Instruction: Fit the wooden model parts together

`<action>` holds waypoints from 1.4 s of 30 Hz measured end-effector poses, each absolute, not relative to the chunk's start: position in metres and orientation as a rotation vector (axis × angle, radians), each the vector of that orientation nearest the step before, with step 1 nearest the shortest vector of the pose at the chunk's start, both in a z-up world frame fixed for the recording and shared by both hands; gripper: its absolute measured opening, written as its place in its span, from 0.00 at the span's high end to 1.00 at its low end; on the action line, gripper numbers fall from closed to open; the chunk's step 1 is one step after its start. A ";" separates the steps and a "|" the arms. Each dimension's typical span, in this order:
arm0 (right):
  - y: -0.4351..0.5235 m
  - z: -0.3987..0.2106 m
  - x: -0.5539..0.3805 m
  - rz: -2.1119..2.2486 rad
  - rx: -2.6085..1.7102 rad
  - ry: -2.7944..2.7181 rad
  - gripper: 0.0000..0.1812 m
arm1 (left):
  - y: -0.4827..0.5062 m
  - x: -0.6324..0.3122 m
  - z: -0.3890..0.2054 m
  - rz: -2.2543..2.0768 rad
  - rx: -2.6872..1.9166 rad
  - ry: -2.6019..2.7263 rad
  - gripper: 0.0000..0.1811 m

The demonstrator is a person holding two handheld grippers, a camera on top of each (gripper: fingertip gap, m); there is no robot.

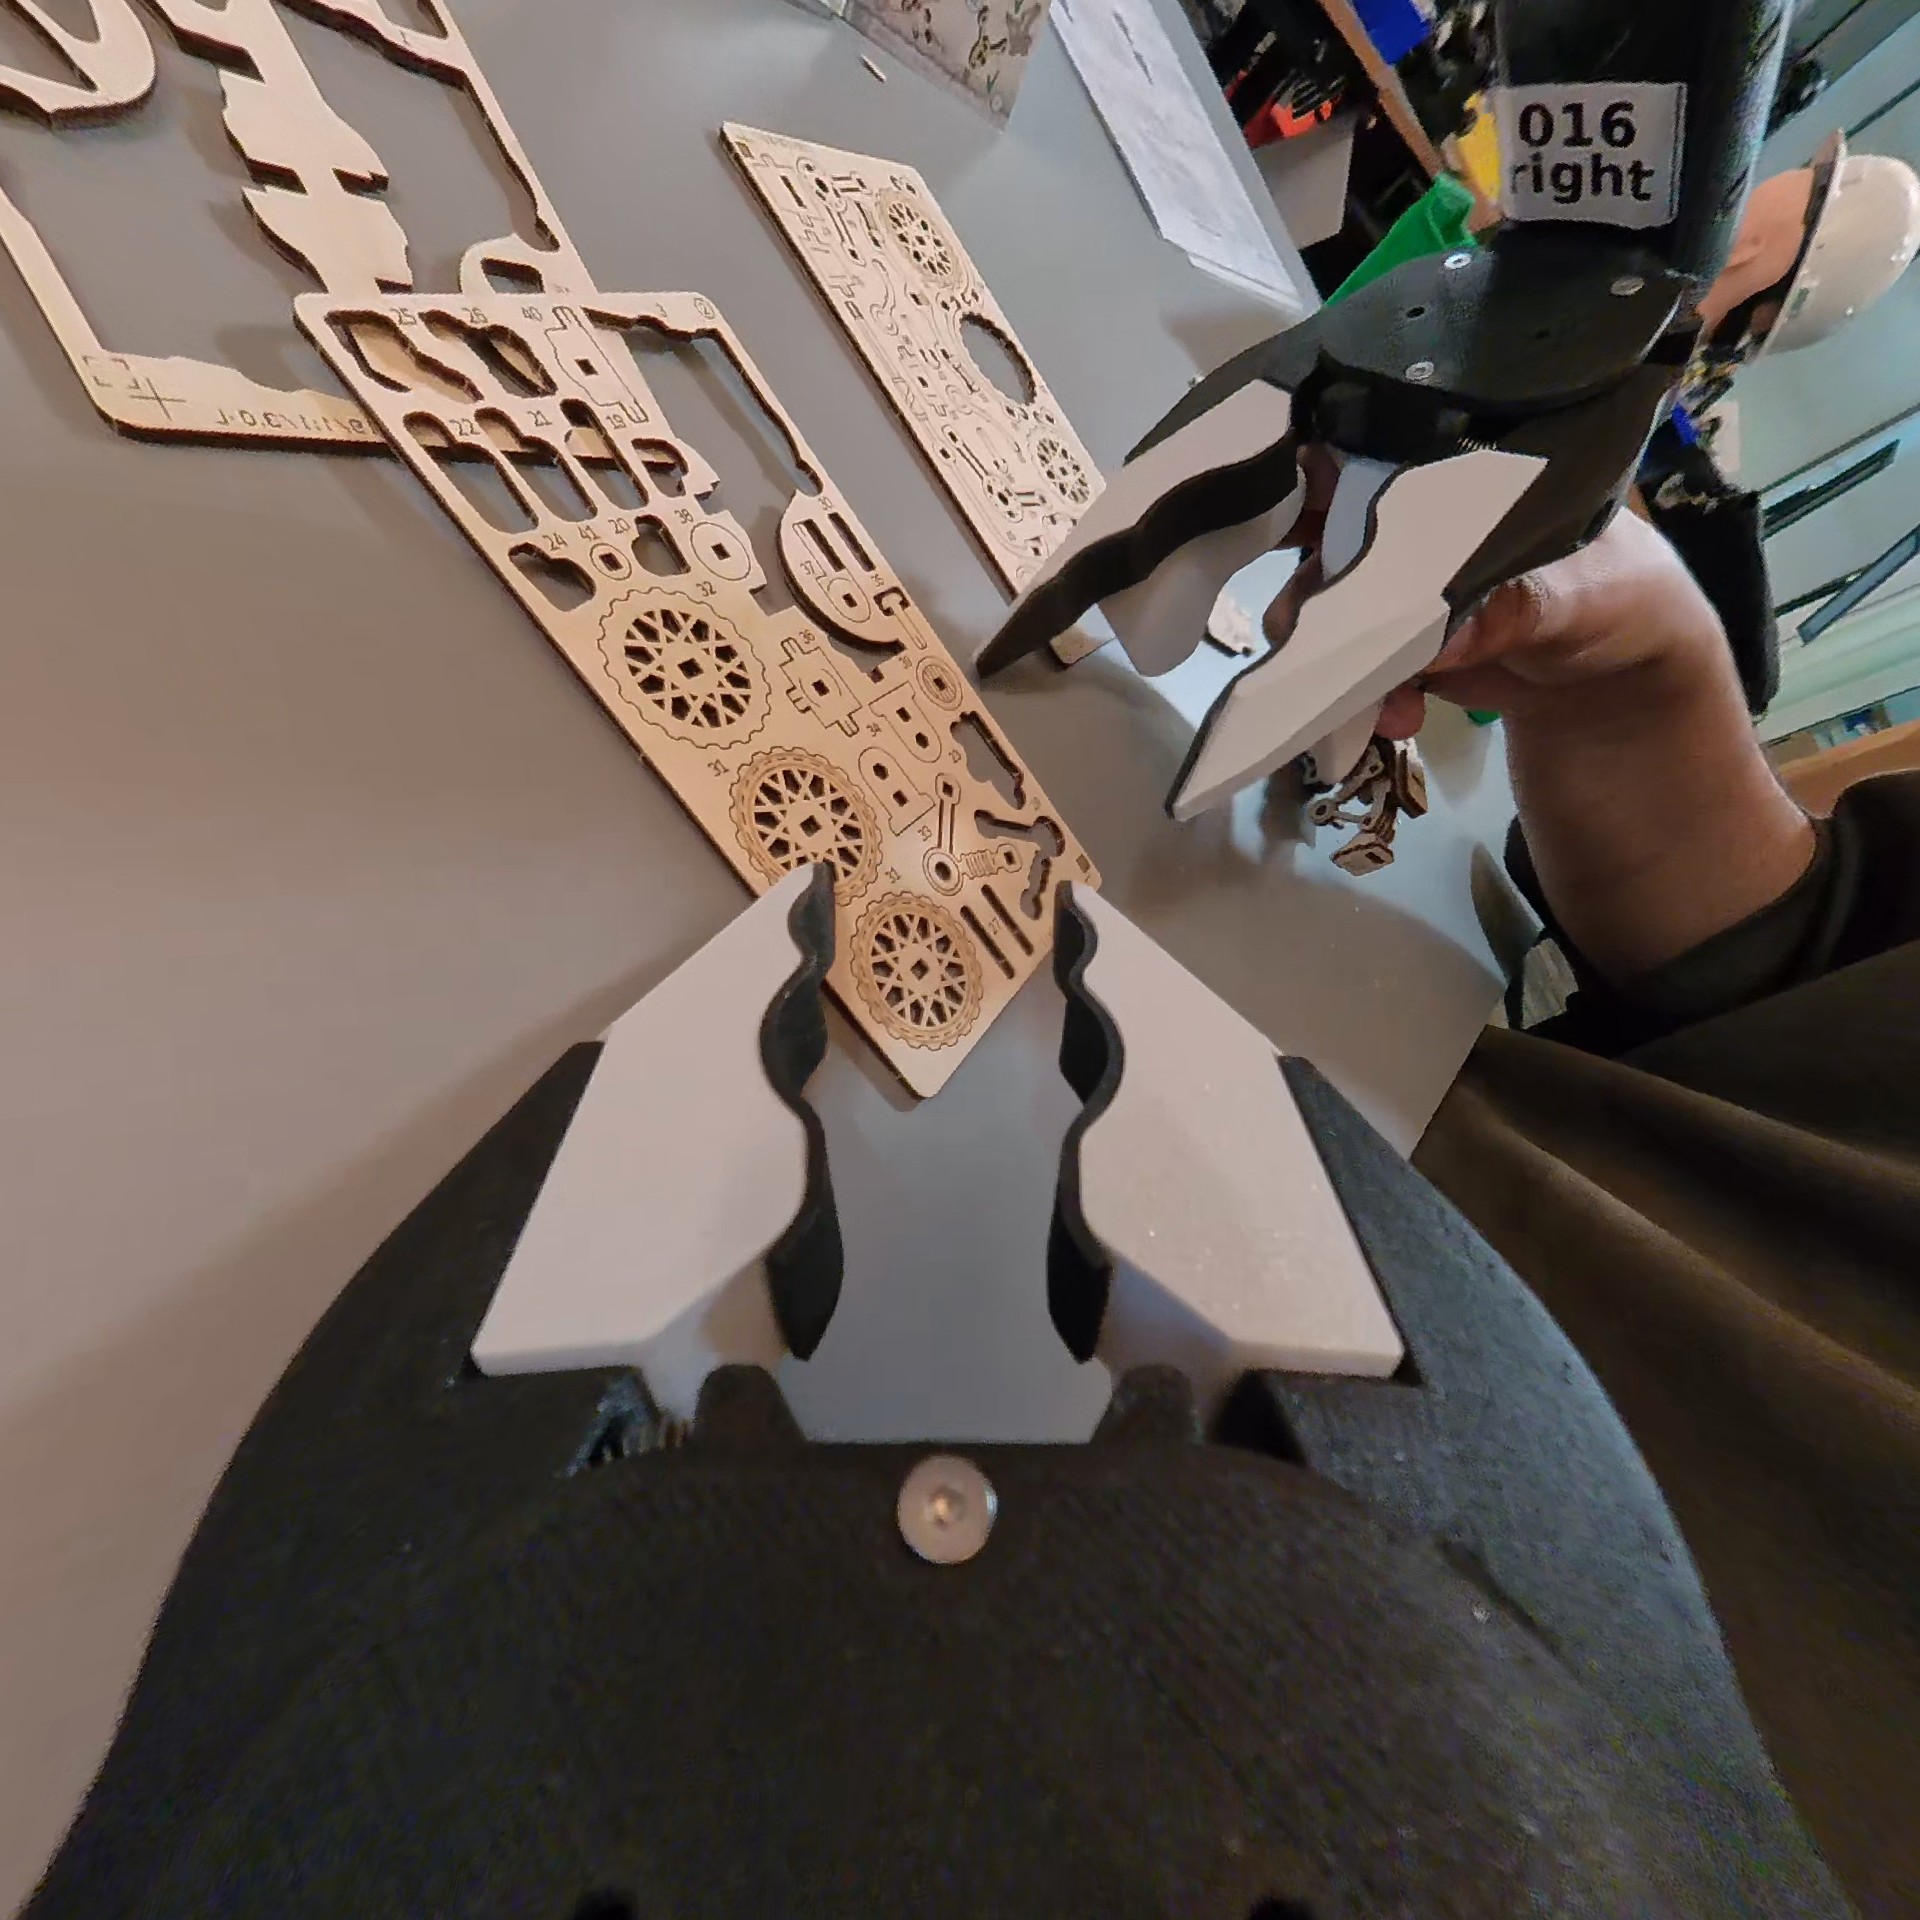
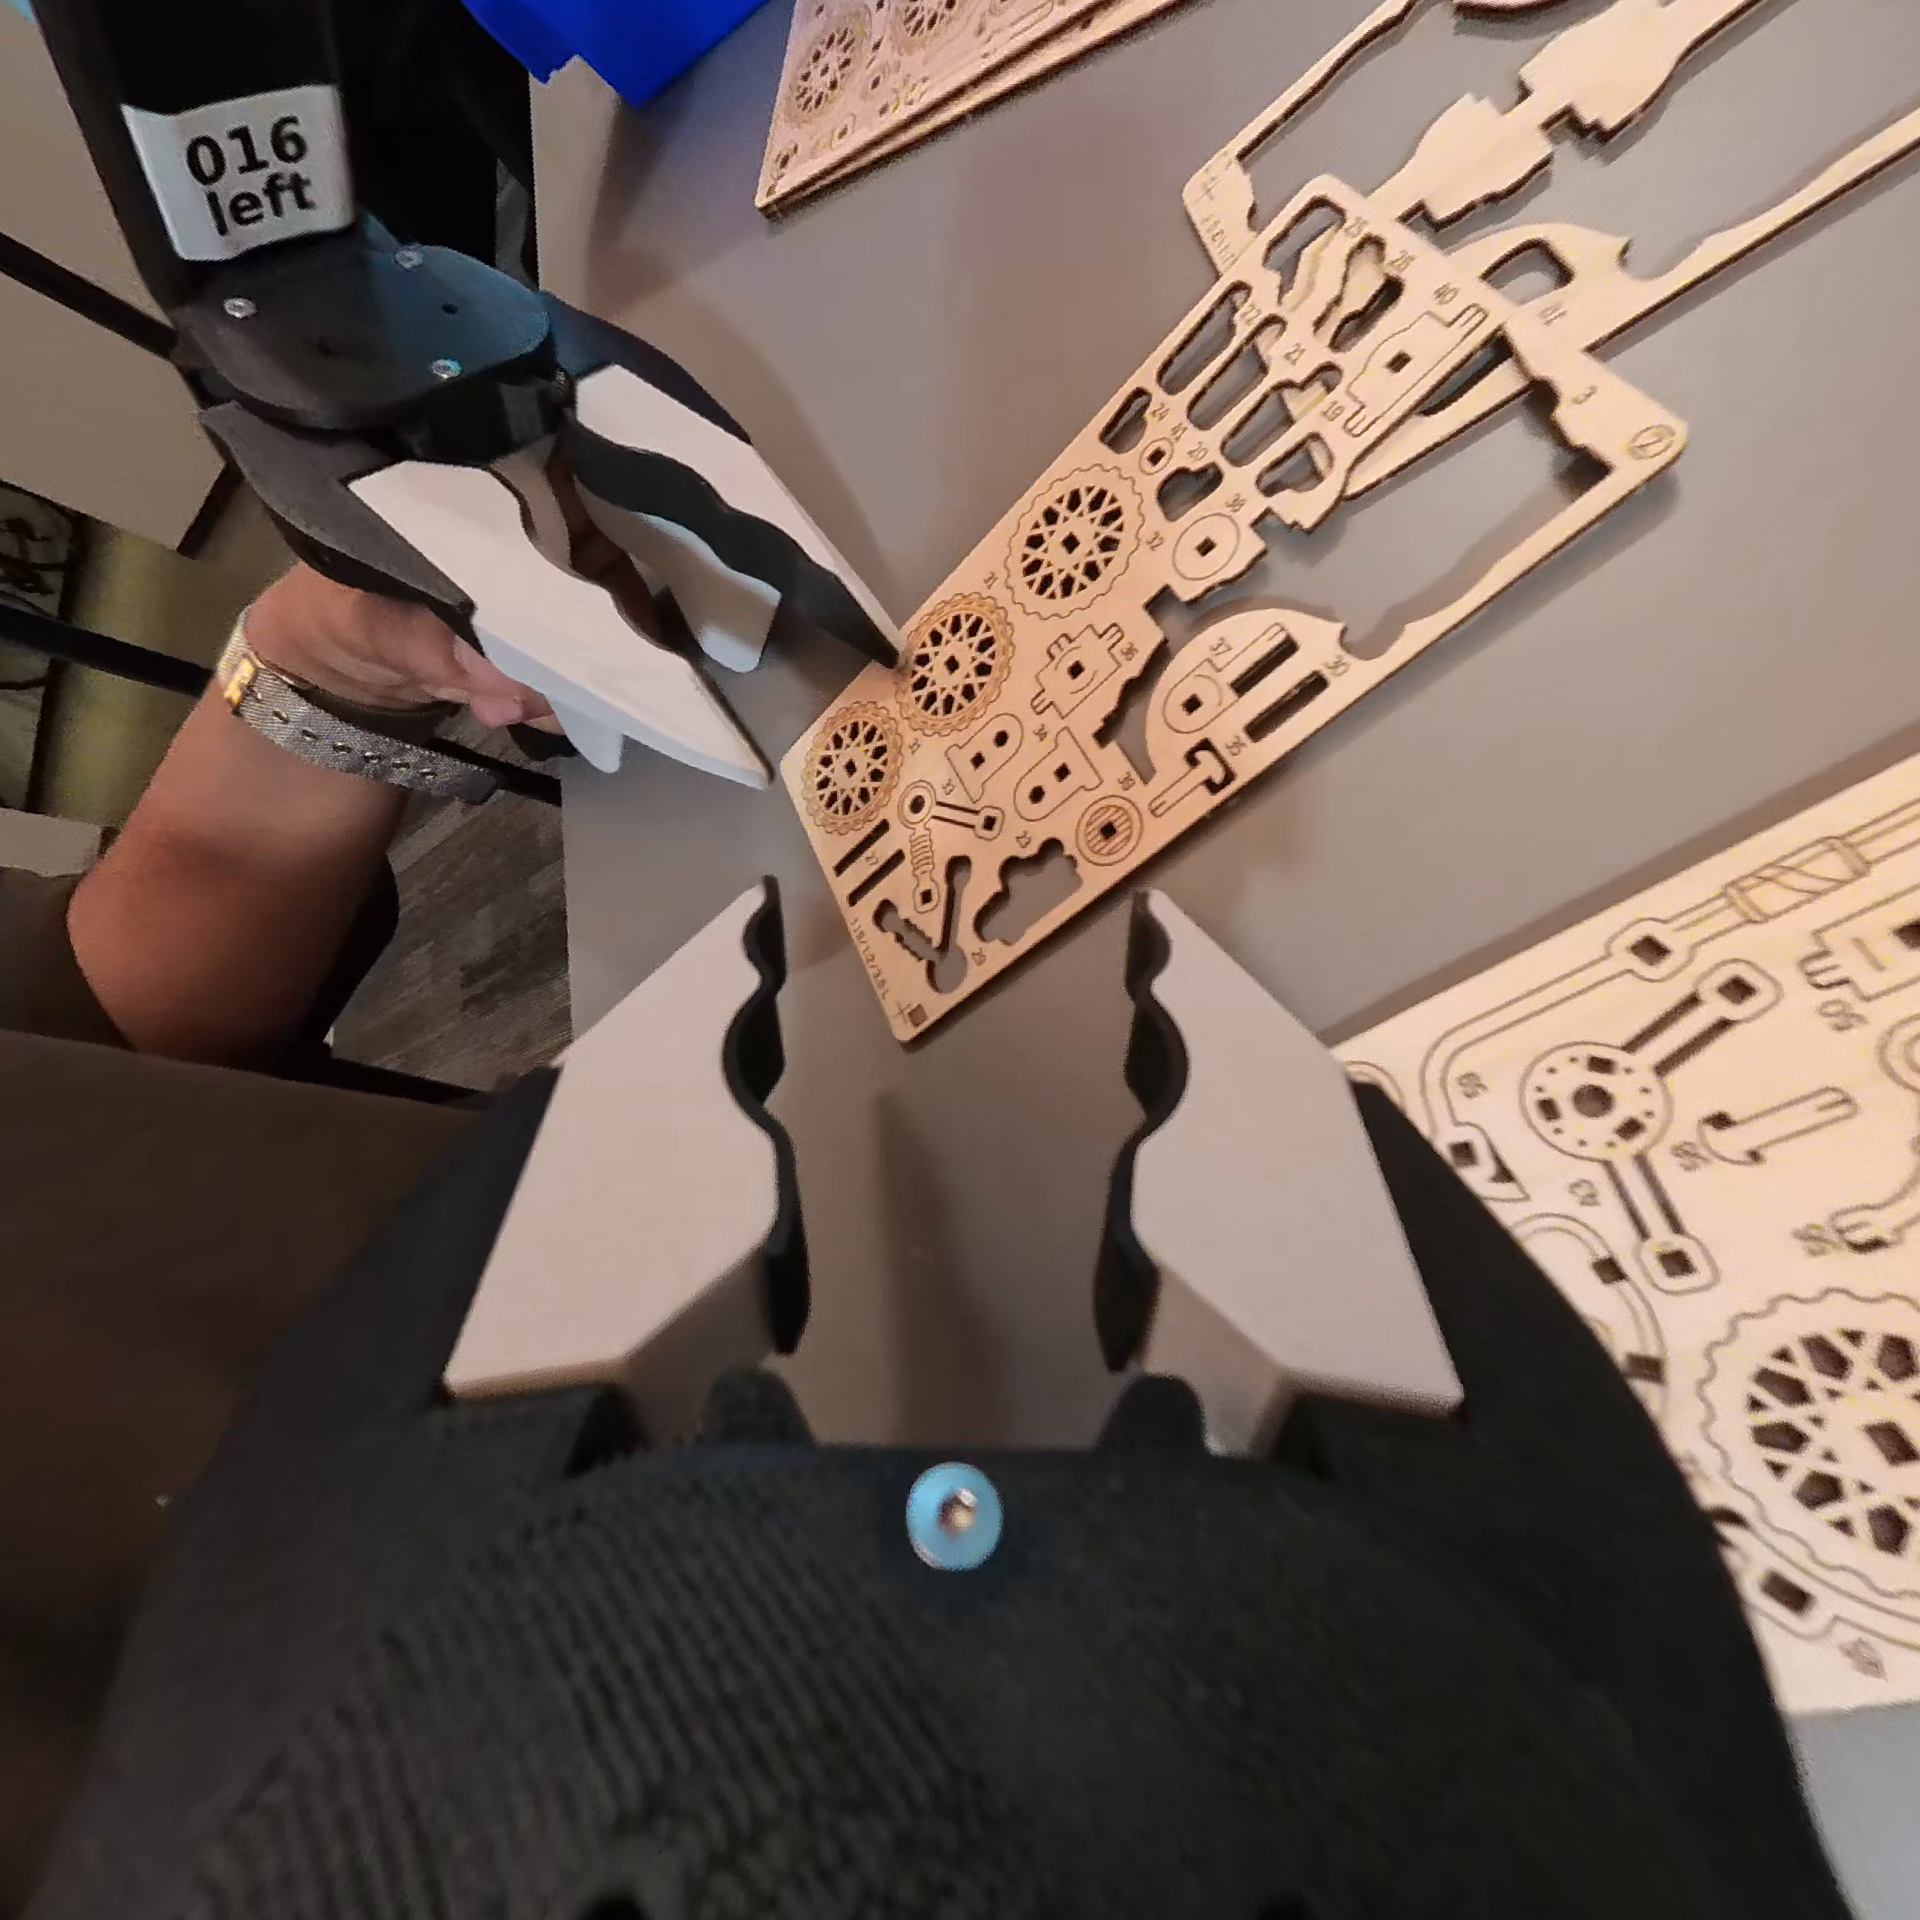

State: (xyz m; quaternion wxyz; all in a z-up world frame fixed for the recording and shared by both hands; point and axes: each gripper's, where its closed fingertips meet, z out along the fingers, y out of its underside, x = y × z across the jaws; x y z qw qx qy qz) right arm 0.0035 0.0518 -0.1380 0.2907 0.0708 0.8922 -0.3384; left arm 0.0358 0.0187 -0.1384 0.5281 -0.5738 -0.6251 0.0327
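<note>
A laser-cut wooden parts sheet [image 1: 727,644] with several gear wheels lies flat on the grey table [image 1: 312,831]; it also shows in the right wrist view [image 2: 1091,665]. My left gripper [image 1: 945,894] is open and empty, its tips over the sheet's near corner. In the right wrist view the left gripper [image 2: 829,719] has one fingertip at a gear wheel [image 2: 954,660]. My right gripper [image 2: 954,899] is open and empty, just short of the same sheet's other near corner. It shows in the left wrist view [image 1: 1081,738] above the table's right side. A small assembled wooden piece [image 1: 1371,800] lies behind it.
A second uncut parts sheet [image 1: 914,332] lies farther back; it fills the lower right of the right wrist view [image 2: 1662,1195]. A mostly emptied frame sheet [image 1: 260,416] lies partly under the gear sheet. Another sheet [image 2: 883,104] lies at the back. The table edge [image 2: 566,831] runs close to the left gripper.
</note>
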 end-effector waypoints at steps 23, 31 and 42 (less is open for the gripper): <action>0.047 -0.153 -0.011 -0.970 0.052 2.748 0.66 | 0.008 0.021 -0.139 0.084 -1.207 -1.582 0.81; 0.047 -0.154 -0.011 -0.990 0.034 2.760 0.68 | 0.001 0.016 -0.135 0.130 -1.150 -1.595 0.80; 0.047 -0.154 -0.014 -0.998 0.054 2.742 0.69 | -0.013 0.017 -0.149 0.340 -1.306 -1.739 0.82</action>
